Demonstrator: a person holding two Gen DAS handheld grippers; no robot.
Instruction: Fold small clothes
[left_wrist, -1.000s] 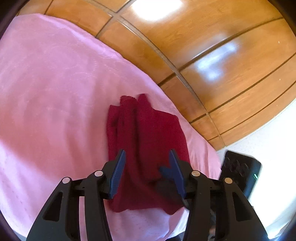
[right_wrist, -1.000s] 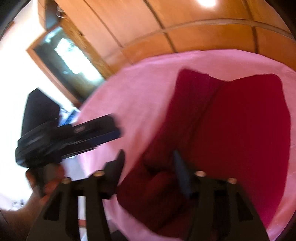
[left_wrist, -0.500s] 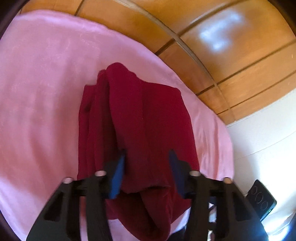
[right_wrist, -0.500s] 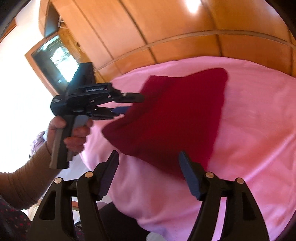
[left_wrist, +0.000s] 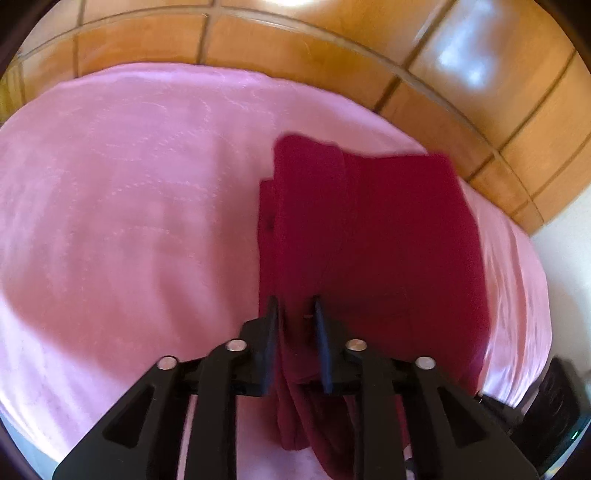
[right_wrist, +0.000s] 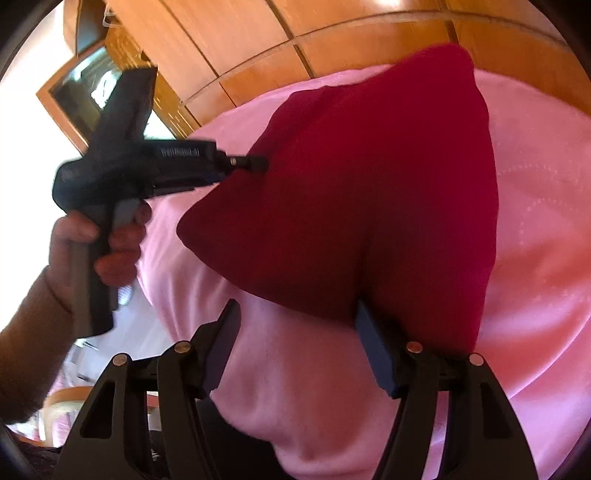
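A dark red garment (left_wrist: 369, 236) lies folded on a pink cloth-covered surface (left_wrist: 129, 206). My left gripper (left_wrist: 293, 306) is shut on a fold at its near edge, and some cloth hangs below the fingers. In the right wrist view the garment (right_wrist: 369, 192) is lifted at its left side, where the left gripper (right_wrist: 258, 162) pinches it. My right gripper (right_wrist: 295, 317) is open and empty just in front of the garment's near edge, and its right finger (right_wrist: 373, 343) is close to the cloth.
A wooden panelled wall (left_wrist: 332, 48) stands behind the pink surface. A dark device (left_wrist: 554, 406) sits off the surface at the lower right. A framed dark opening (right_wrist: 92, 85) shows at the left of the right wrist view.
My left gripper has closed on the garment's near edge and lifted it. My right gripper has let go of the garment, opened and drawn back.
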